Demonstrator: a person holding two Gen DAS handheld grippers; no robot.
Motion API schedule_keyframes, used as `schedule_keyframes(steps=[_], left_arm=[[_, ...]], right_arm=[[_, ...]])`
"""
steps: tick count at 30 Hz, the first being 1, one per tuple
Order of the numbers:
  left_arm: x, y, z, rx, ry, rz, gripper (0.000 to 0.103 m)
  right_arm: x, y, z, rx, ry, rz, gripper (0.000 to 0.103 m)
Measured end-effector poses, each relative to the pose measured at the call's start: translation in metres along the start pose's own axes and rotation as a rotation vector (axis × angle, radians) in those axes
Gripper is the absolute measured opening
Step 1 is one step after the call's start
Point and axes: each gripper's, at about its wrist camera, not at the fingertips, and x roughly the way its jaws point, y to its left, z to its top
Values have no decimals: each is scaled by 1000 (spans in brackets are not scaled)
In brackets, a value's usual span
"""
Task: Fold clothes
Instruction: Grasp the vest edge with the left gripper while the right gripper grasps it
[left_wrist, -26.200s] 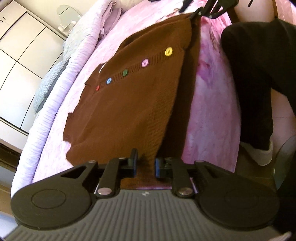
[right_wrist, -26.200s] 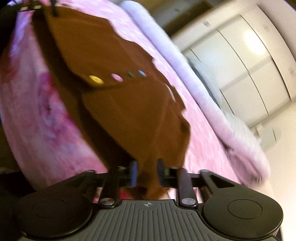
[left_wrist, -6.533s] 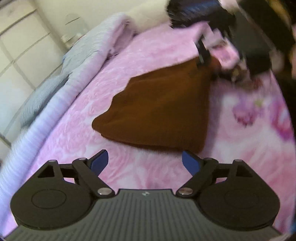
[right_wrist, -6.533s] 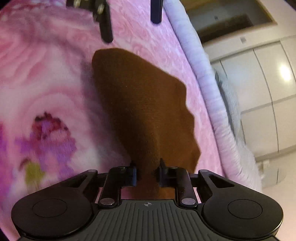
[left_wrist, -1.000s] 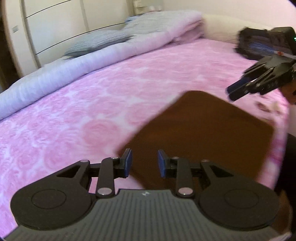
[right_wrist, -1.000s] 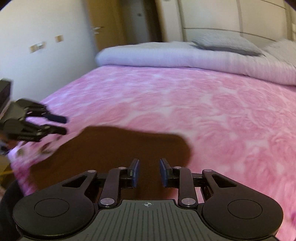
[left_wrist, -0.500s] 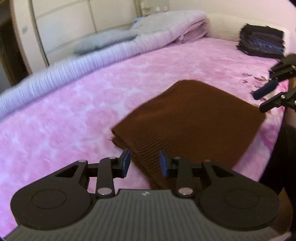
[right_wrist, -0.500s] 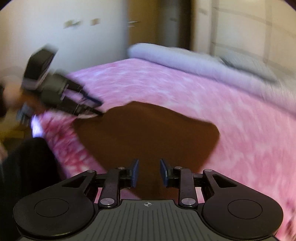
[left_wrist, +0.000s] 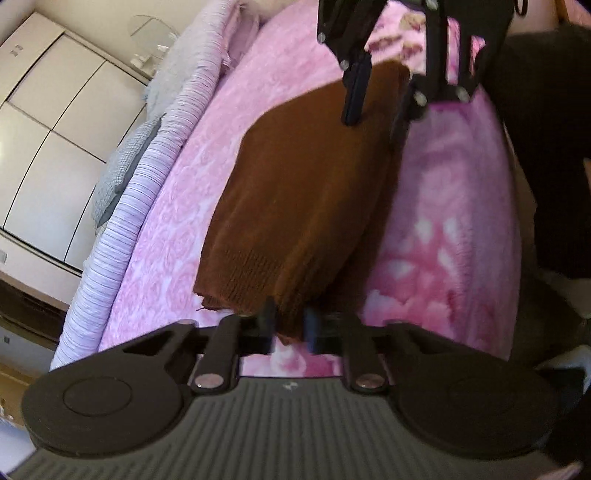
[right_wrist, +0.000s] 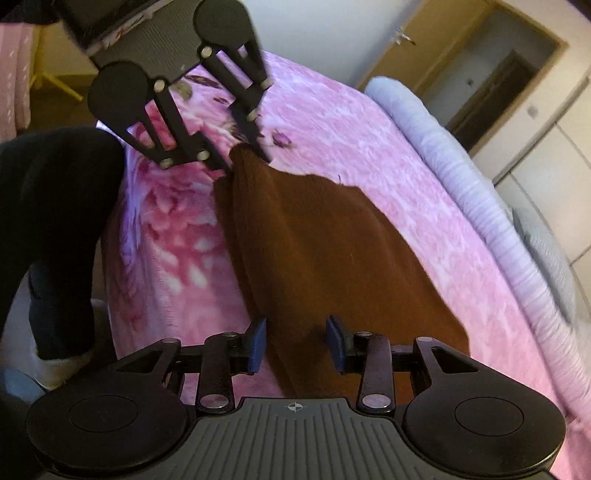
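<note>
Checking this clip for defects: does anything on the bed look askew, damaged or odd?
Only small things: a loose thread sticks out at the ribbed corner of the folded brown knitted garment, whose near edge overhangs the pink floral blanket's side.

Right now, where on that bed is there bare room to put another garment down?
The pink blanket lies bare between the folded brown sweater and the rolled lilac duvet. The near edge is crowded: the left gripper pinches one sweater corner, and the right gripper straddles the other.
</note>
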Motion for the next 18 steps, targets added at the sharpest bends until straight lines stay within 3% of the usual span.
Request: schedule_keyframes(steps=[1,4,6,9,12,15,18], left_arm=[[-1,3,2,22,-9,29,9],[-10,10,10,70,-59,155,8],[-10,7,8,98,-70,180,8],[7,-12,-7,140,-22,98,8],[22,-30,-19,155,26,65,7],[25,-33,-23,114,40,53,6],[30,-34,-26,103,50,40,2]], right_arm=[[0,-3,-1,20,-3,-2,16],[-14,-3,4,-2,-70,-104,13],[-20,1,6,-13,-110,-157,13],[-4,8,2,-18,-86,-110,13],[12,19,-6,-53,-69,-86,15],[9,26,-9,-102,-74,-114,26],[8,26,-18,-125,-50,-142,30]])
